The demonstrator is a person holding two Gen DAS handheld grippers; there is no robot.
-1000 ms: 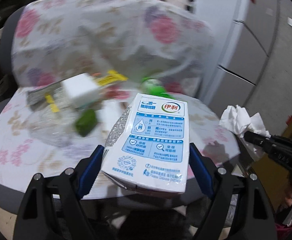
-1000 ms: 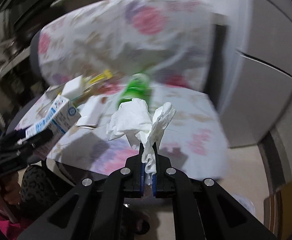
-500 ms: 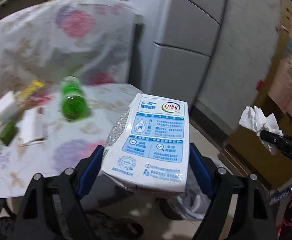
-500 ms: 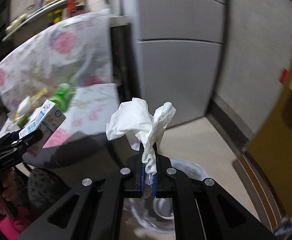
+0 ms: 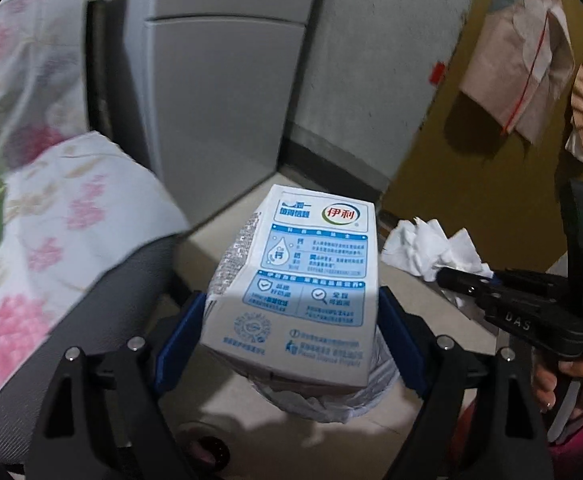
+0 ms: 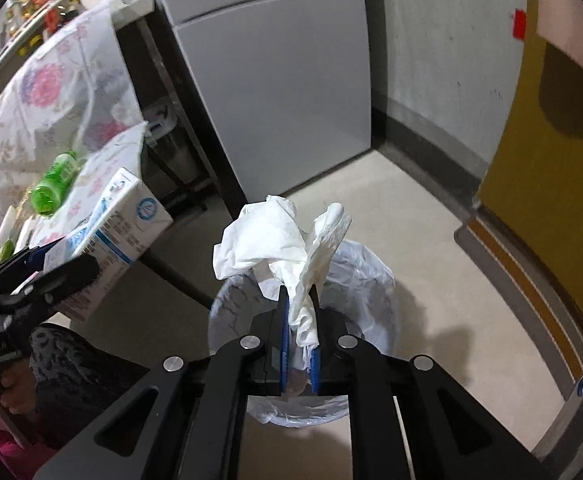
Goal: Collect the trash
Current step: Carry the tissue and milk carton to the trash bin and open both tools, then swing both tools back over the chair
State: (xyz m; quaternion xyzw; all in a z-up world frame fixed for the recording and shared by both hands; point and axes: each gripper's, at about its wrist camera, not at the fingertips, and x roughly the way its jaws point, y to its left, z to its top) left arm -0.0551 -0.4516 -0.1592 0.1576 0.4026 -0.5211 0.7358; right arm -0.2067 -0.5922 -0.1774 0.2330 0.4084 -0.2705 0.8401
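My left gripper [image 5: 291,312] is shut on a white and blue milk carton [image 5: 295,280] and holds it above a trash bin lined with a white bag [image 5: 331,400]. My right gripper [image 6: 299,312] is shut on a crumpled white tissue [image 6: 279,236] and holds it right over the same bin [image 6: 363,276]. The carton [image 6: 111,232] and the left gripper [image 6: 47,276] show at the left of the right wrist view. The tissue [image 5: 431,248] and the right gripper [image 5: 451,276] show at the right of the left wrist view.
A chair with a floral cover [image 5: 63,208] stands to the left and carries a green bottle [image 6: 55,184] and other litter. A grey fridge [image 6: 283,80] stands behind. A yellow door [image 6: 551,152] is to the right. The bin stands on a beige floor [image 6: 431,220].
Both grippers have swung right, away from the chair and down over the bin. Each keeps its hold on its item.
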